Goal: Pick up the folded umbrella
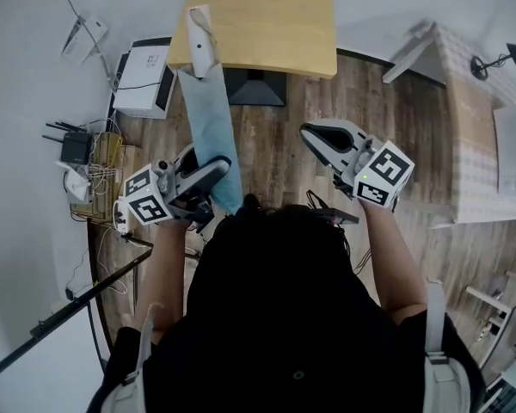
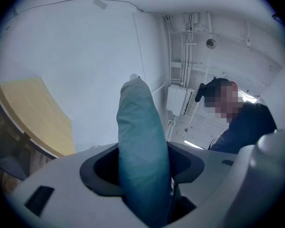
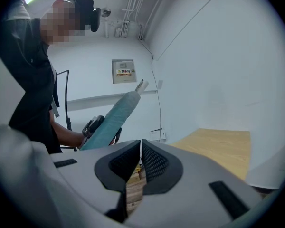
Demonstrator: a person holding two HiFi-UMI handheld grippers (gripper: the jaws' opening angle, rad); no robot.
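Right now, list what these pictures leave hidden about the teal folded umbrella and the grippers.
- Head view: the lower end of the teal folded umbrella, behind the left gripper and the person's dark hair.
- Left gripper view: the umbrella's gripped end, cut off by the bottom edge below the jaws.
- Right gripper view: print on the small wall sign, too small to read.

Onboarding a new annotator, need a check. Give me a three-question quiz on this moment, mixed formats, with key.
1. Multiple choice: what stands between the jaws of the left gripper? A) a cable B) the folded umbrella C) nothing
2. True or false: the jaws of the right gripper stand wide apart.
3. Fill in: the table at the top of the head view has a ____ top.
Key: 1 B; 2 false; 3 wooden
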